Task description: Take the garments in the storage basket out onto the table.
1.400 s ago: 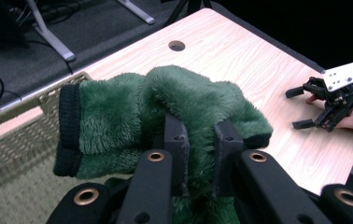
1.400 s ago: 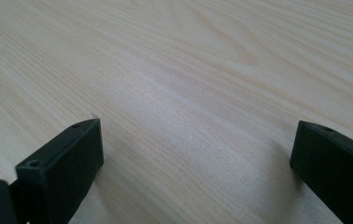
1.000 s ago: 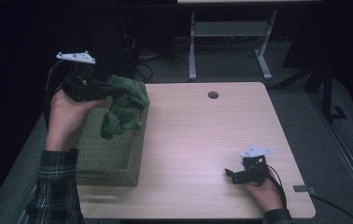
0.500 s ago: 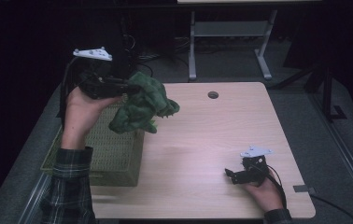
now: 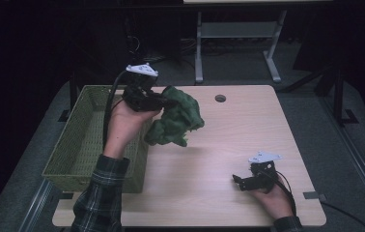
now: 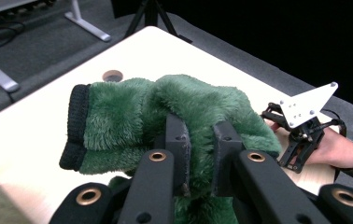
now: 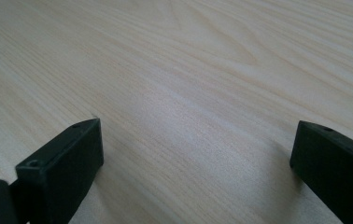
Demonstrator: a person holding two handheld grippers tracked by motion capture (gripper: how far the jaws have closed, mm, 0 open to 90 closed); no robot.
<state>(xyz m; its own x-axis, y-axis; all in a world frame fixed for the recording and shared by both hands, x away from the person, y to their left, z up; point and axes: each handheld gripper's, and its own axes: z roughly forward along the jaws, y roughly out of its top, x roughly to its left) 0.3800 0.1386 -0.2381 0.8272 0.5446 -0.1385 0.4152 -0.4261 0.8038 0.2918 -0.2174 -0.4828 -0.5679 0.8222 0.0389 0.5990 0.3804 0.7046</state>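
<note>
Since a second ago our left gripper [image 5: 163, 102] has carried the green fleece garment [image 5: 175, 122] out of the basket [image 5: 81, 145] and over the table [image 5: 229, 145].

High view: the garment hangs clear of the wood, just beside the basket's rim; our right gripper [image 5: 238, 181] rests near the front edge.

Left gripper view: jaws narrow, pinched on a fold of fleece, black cuff [image 6: 74, 126] dangling.

Right gripper view: jaws wide, nothing between them.

We judge laying it down comes next.

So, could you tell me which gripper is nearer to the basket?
Left. The left gripper, shut on the green garment, hangs just past the basket's right rim; the right gripper rests open far across the table.
</note>
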